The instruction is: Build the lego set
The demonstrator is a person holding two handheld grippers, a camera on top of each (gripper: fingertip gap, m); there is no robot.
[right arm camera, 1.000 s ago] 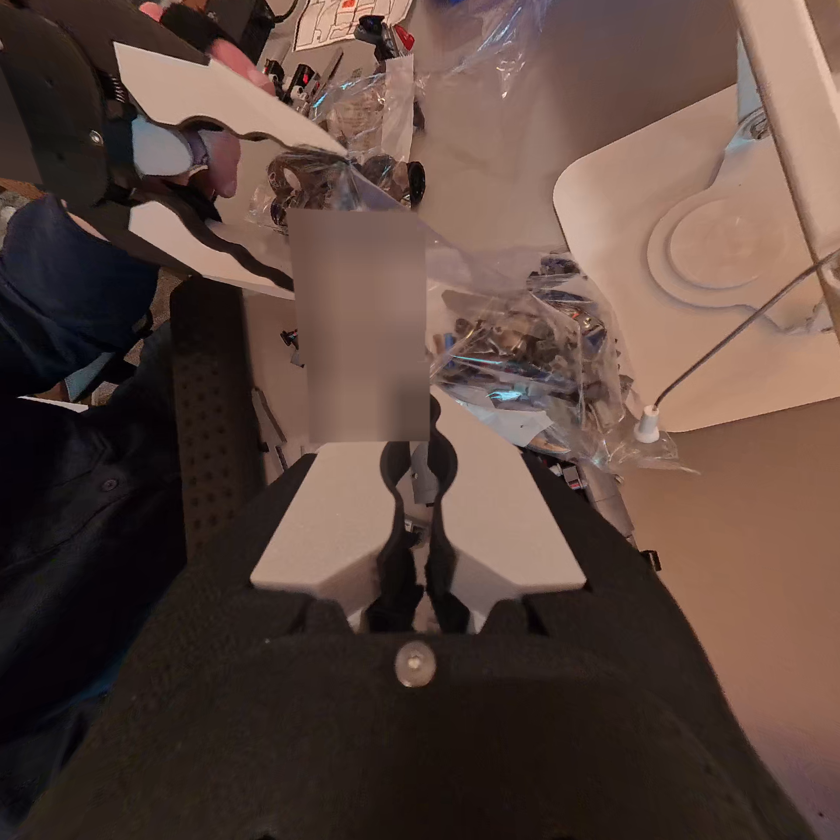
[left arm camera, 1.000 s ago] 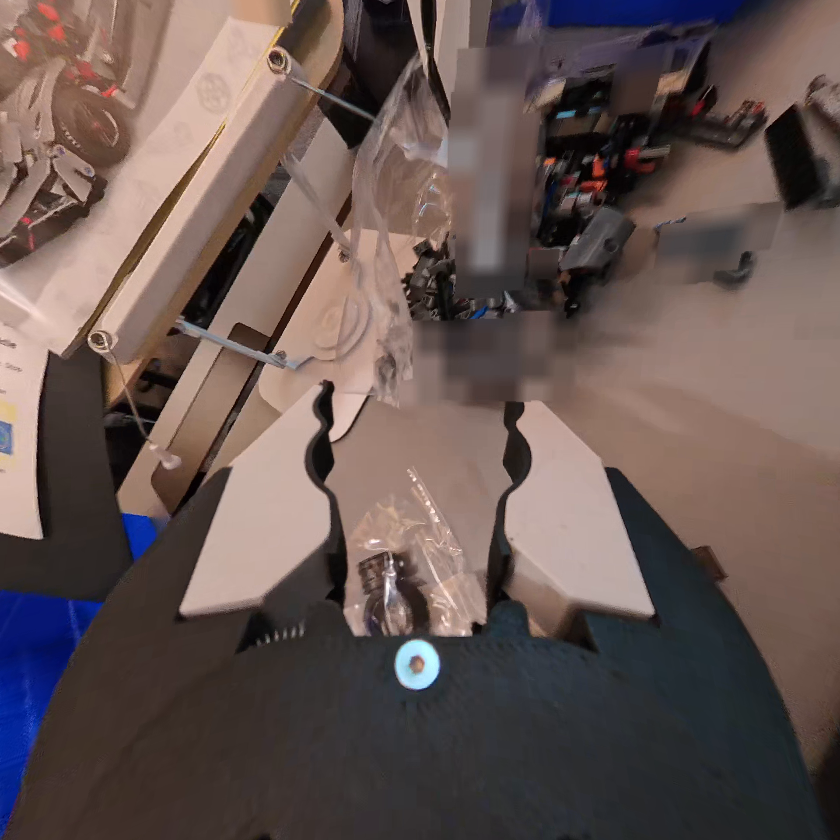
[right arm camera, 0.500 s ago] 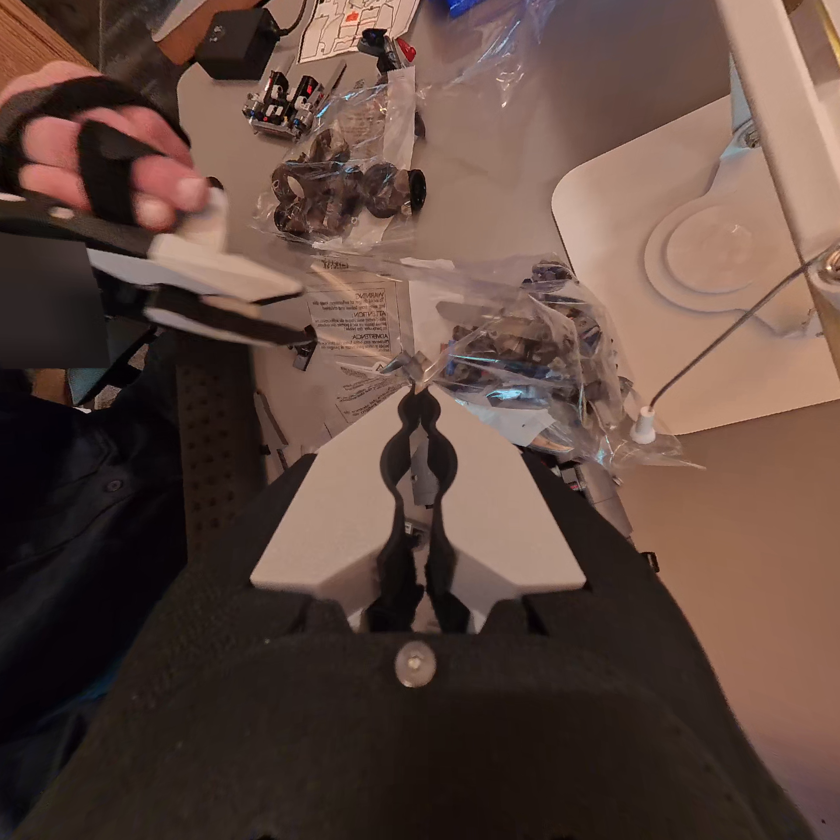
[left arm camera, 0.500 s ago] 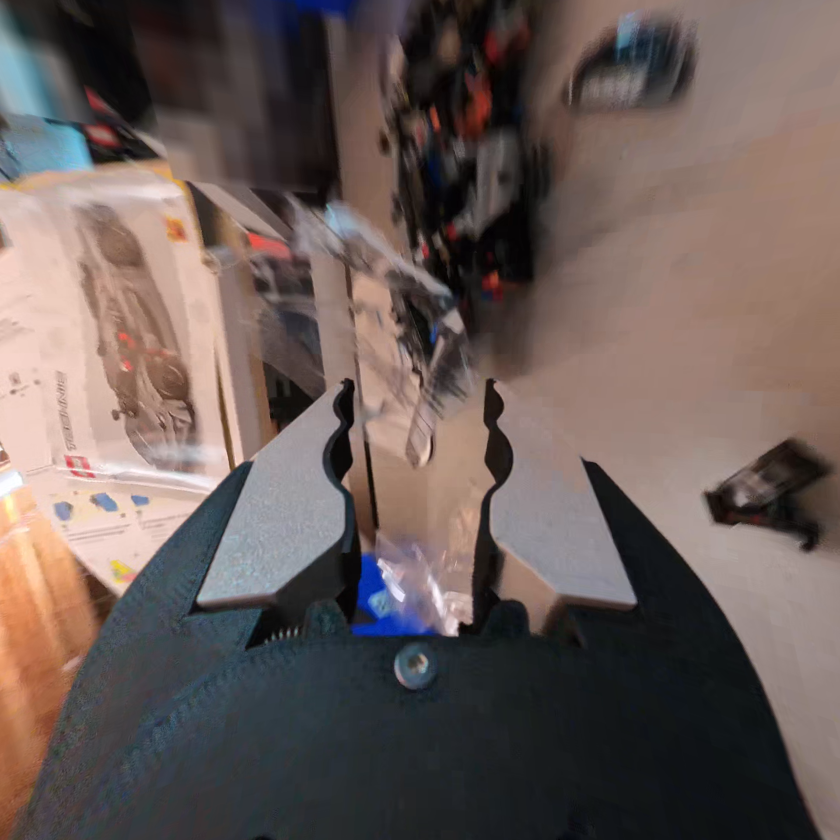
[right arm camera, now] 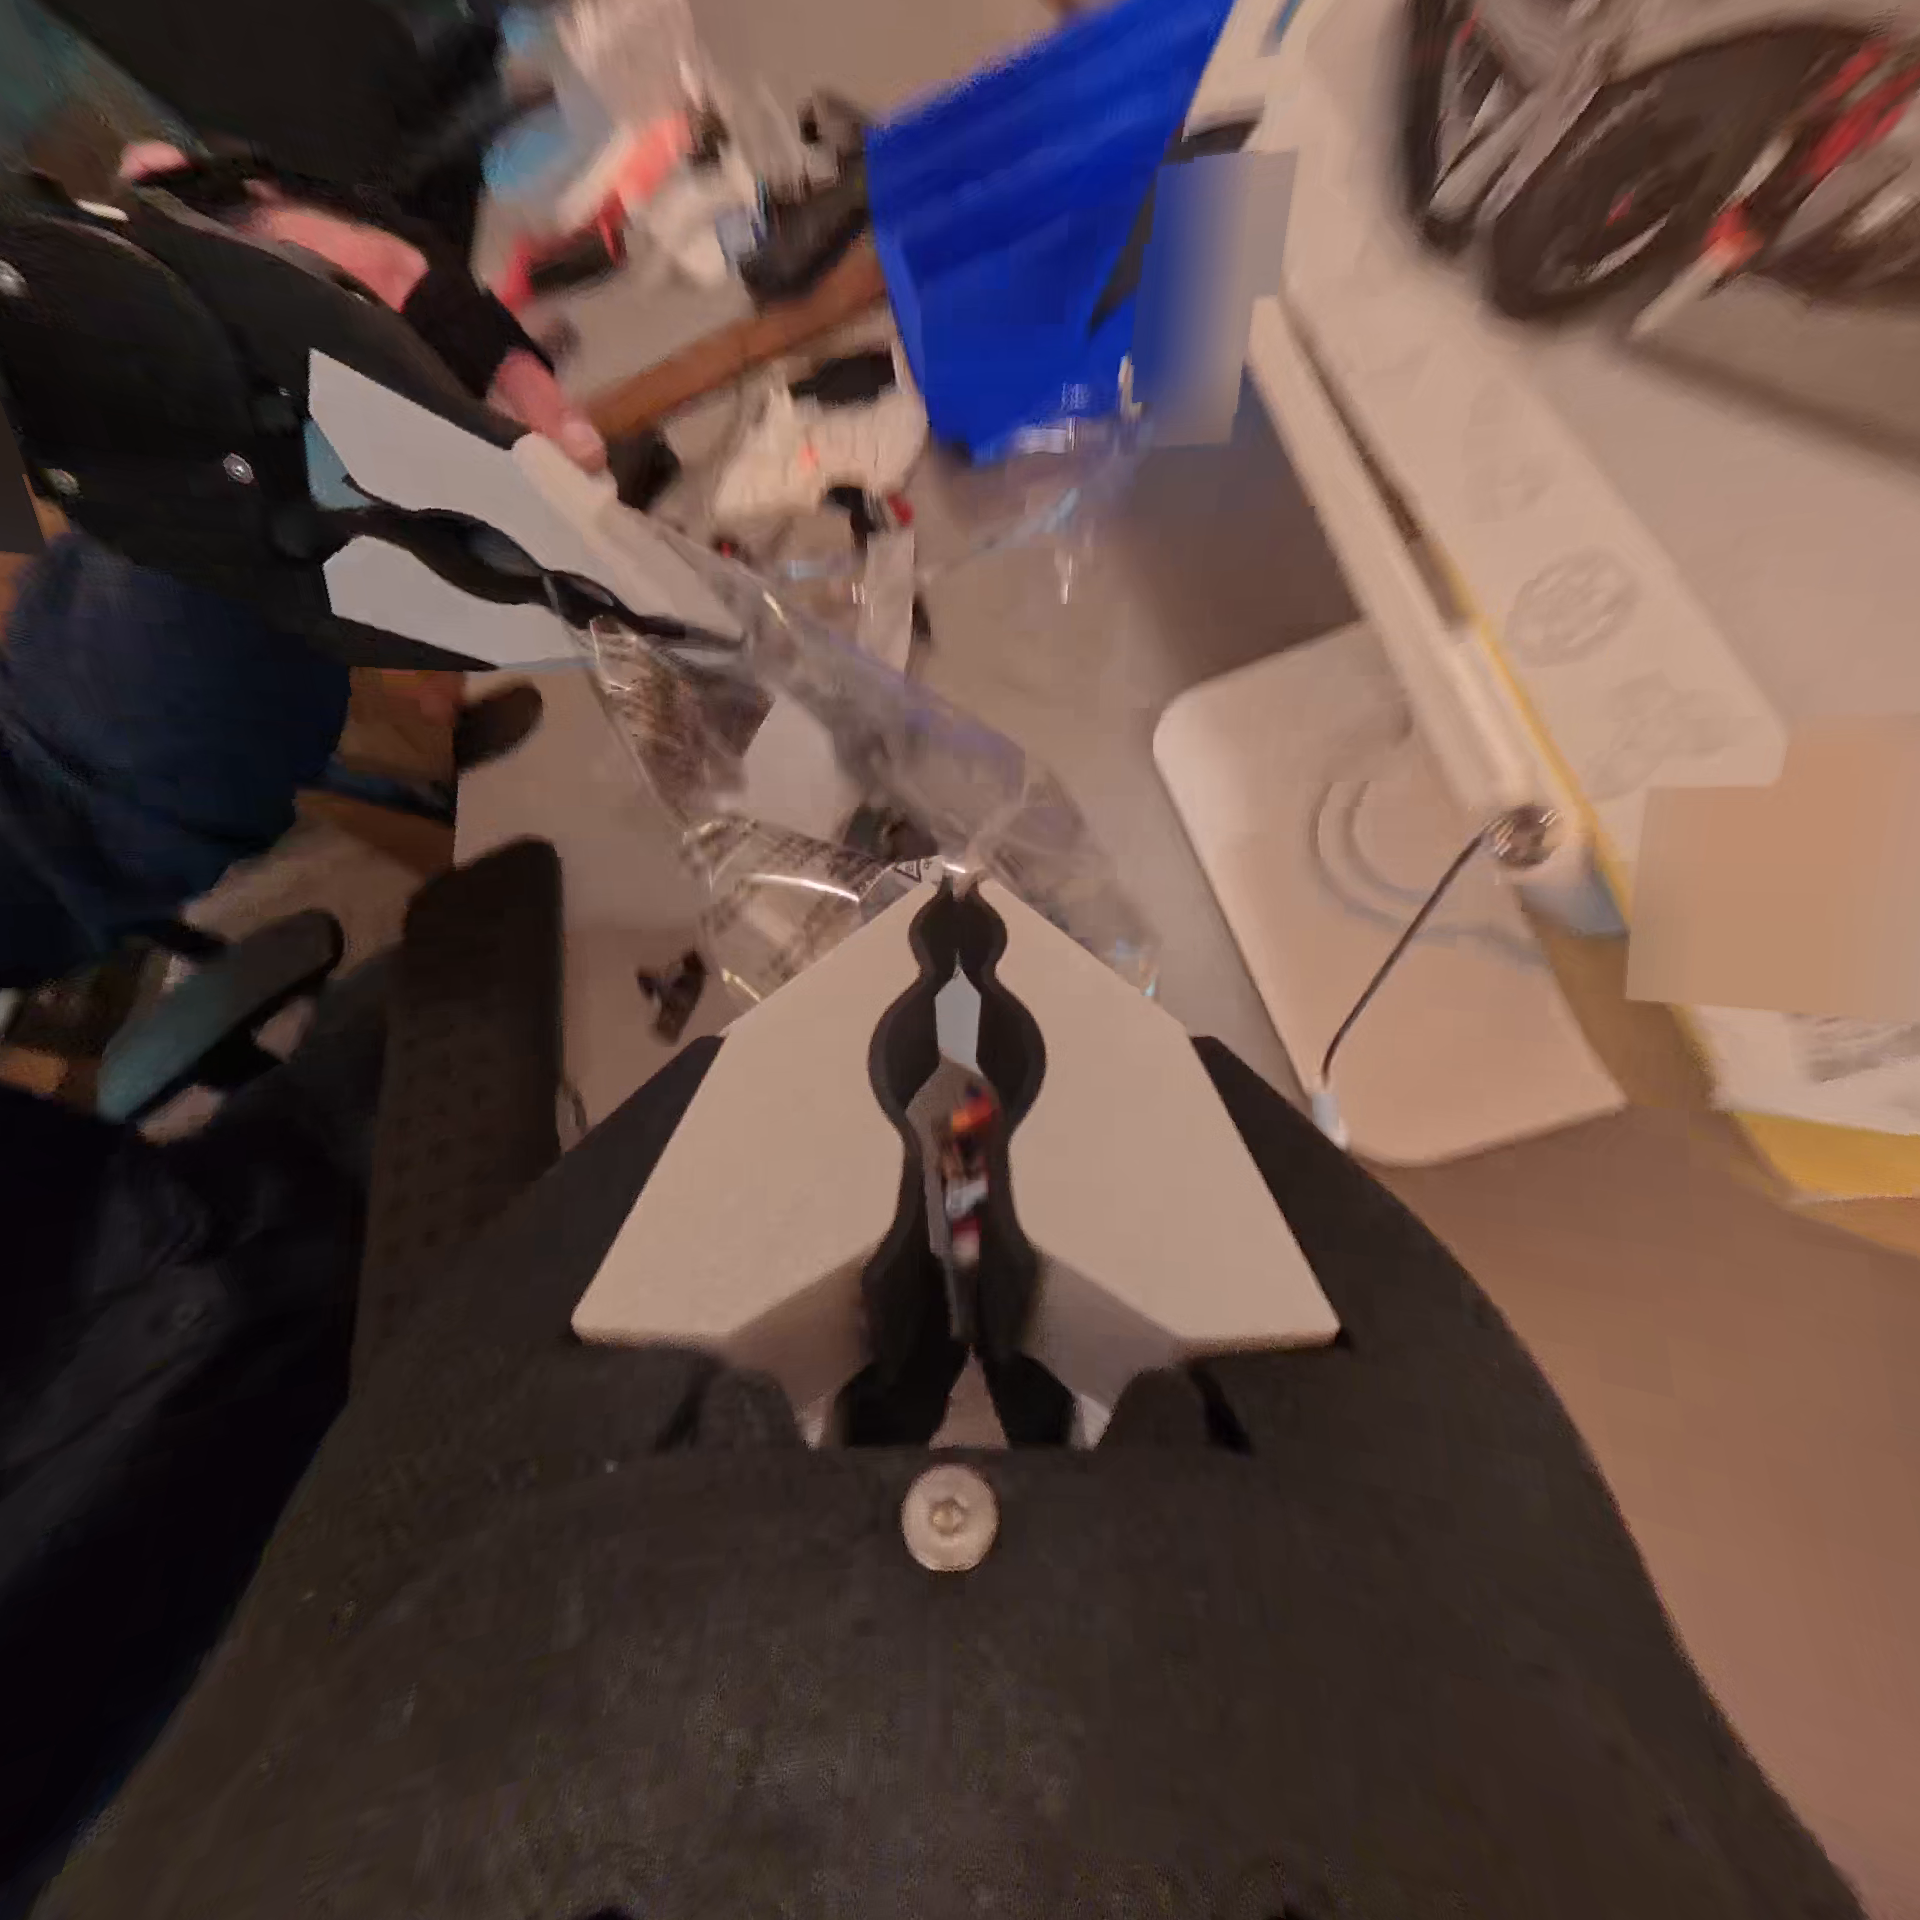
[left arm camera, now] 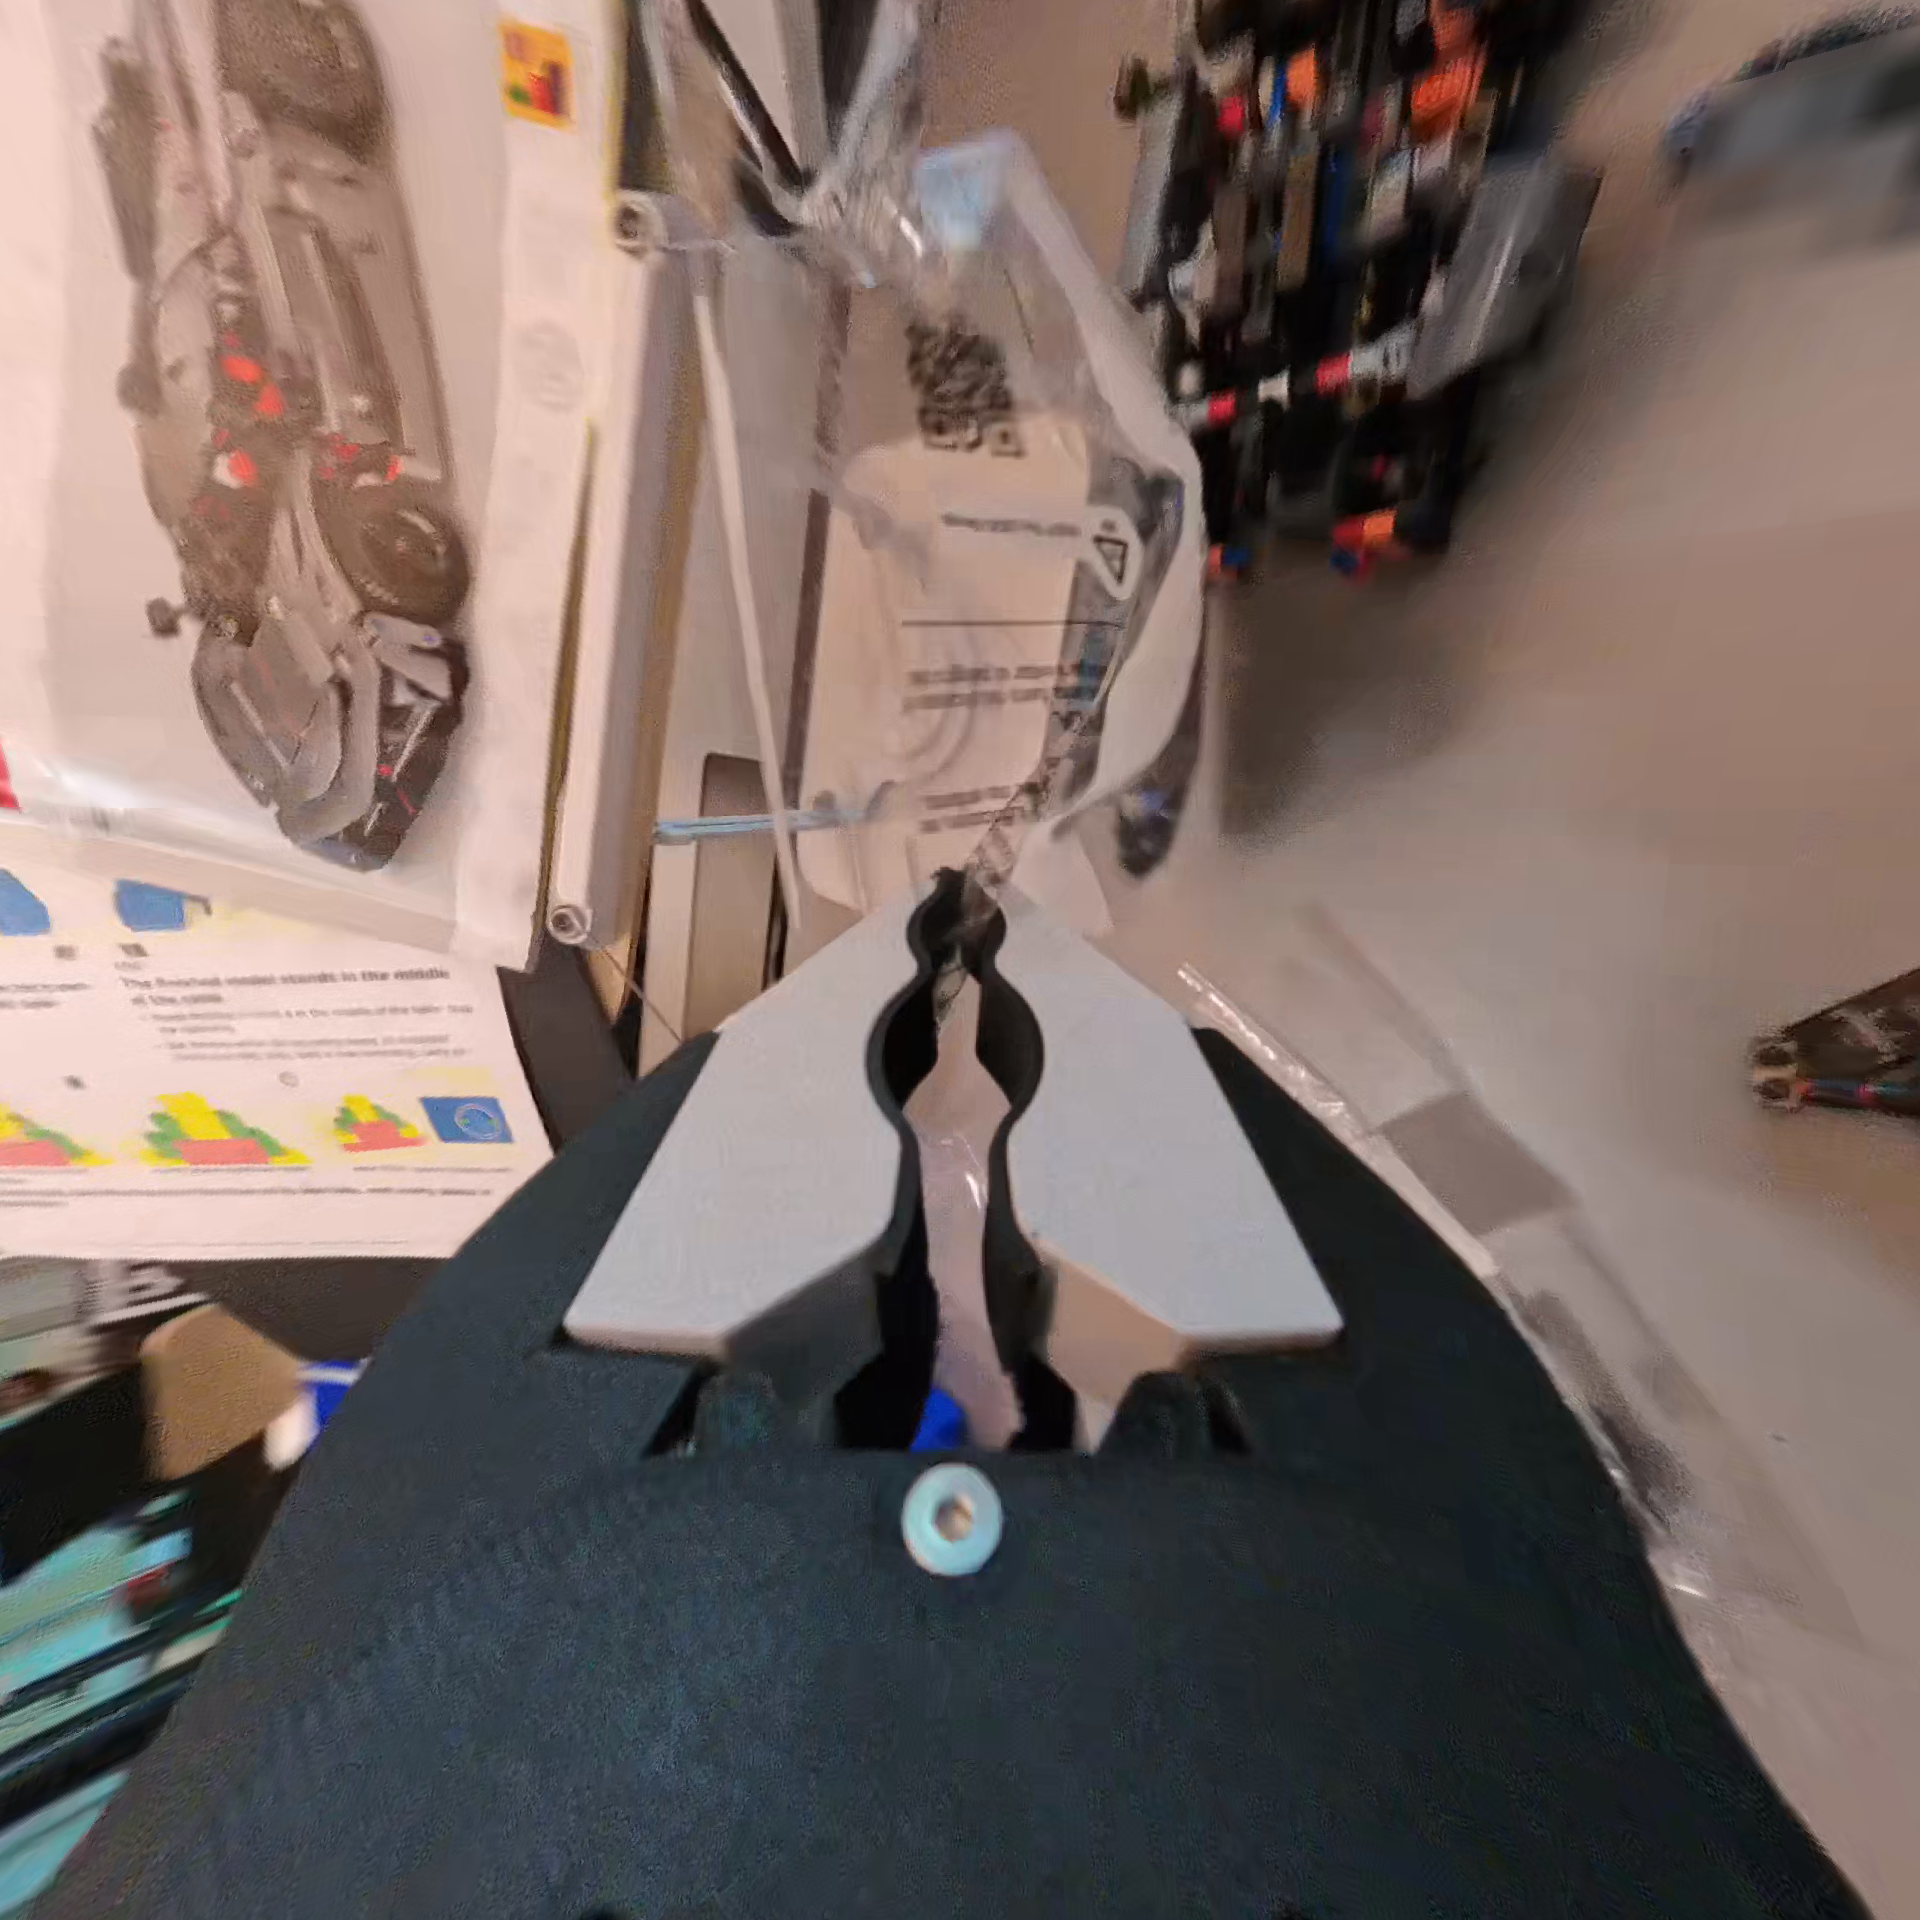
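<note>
A clear plastic bag of small dark Lego parts is held up between both grippers, above the grey table. My left gripper is shut on one edge of the bag. My right gripper is shut on another corner of the same bag. The left gripper also shows in the right wrist view, at the upper left, clamped on the bag's far end. Both views are blurred by motion.
The instruction booklet with a car picture rests on a white stand at the left. A pile of loose Lego parts lies farther back. A blue bag, an empty wrapper and a small black part lie around. My right fingertips sit around 12 cm from my left ones.
My left gripper has closed on the bag. My right gripper stays shut on it. Both have lifted the bag off the table, and both views have swung.
</note>
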